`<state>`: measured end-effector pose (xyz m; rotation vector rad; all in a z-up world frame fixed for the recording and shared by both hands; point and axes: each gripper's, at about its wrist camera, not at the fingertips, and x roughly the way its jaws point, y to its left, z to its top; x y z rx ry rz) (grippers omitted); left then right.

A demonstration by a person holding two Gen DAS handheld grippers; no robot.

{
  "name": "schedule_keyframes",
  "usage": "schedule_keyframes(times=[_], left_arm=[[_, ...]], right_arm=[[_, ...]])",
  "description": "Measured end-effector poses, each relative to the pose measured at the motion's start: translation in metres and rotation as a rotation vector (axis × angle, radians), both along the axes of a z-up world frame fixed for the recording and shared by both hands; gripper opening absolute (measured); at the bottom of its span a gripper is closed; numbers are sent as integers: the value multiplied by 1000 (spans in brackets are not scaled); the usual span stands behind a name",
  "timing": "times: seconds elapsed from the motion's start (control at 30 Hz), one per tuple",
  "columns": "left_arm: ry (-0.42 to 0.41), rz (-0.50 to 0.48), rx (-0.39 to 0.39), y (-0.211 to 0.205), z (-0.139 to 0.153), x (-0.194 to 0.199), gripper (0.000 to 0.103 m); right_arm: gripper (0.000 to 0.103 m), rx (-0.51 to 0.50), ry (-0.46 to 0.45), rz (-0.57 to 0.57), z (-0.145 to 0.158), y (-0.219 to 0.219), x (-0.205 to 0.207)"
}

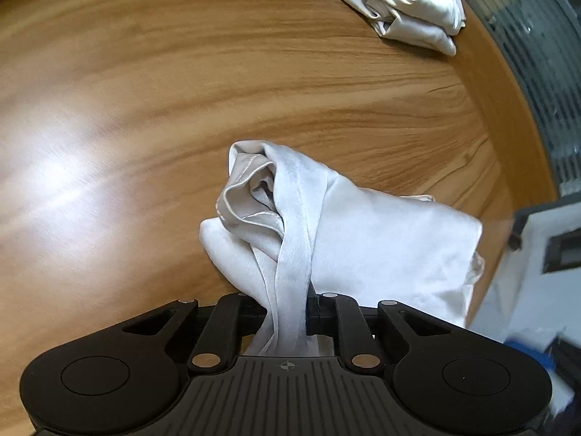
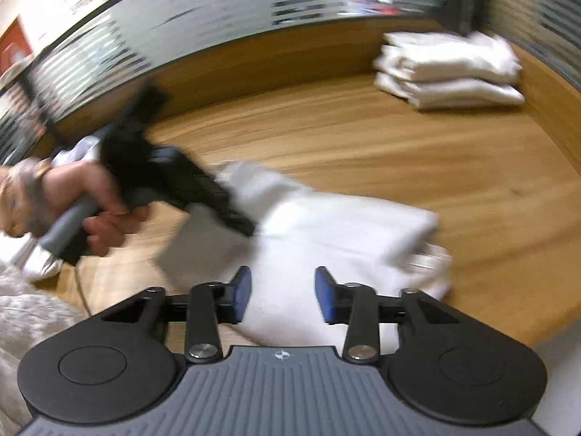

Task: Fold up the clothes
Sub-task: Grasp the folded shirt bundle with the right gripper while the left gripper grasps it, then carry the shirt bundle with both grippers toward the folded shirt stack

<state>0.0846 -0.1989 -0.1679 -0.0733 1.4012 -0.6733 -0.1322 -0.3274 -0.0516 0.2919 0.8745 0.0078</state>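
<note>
A white satin garment lies partly folded on the wooden table. My left gripper is shut on a bunched strip of it, which runs up between the fingers. In the right wrist view the same garment lies in front of my right gripper, which is open and empty just above its near edge. The left gripper, held in a hand, shows there at the garment's left side.
A crumpled pale satin garment lies at the table's far edge. A stack of folded white clothes sits at the far right. More white fabric lies at the near left. A raised wooden rim bounds the table.
</note>
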Motion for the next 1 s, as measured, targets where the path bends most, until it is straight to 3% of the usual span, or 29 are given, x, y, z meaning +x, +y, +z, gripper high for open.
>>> schedule_keyframes(times=[0.03, 0.17, 0.23, 0.4, 0.67, 0.77, 0.87, 0.93, 1.0], left_arm=[[-17, -15, 16, 3, 2, 1, 16], [-69, -84, 66, 7, 7, 2, 17], [-84, -107, 79, 8, 9, 1, 17], [-73, -92, 100, 9, 9, 2, 18], [-91, -94, 116, 5, 9, -3, 20], [-84, -77, 100, 7, 9, -6, 20], [-87, -42, 79, 7, 8, -10, 20], [-95, -14, 73, 7, 9, -15, 20], [-114, 14, 80, 7, 11, -20, 17]], right_arm=[[63, 9, 8, -28, -5, -11, -3], [72, 87, 42, -91, -32, -50, -8], [85, 142, 57, -104, -47, -65, -5], [88, 247, 78, -95, -79, -87, 14], [89, 283, 61, 32, -98, -90, 67], [79, 274, 37, 84, -99, -84, 85], [57, 278, 22, 135, -101, -79, 102], [31, 279, 22, 164, -104, -77, 110], [20, 294, 41, 183, -106, -76, 118]])
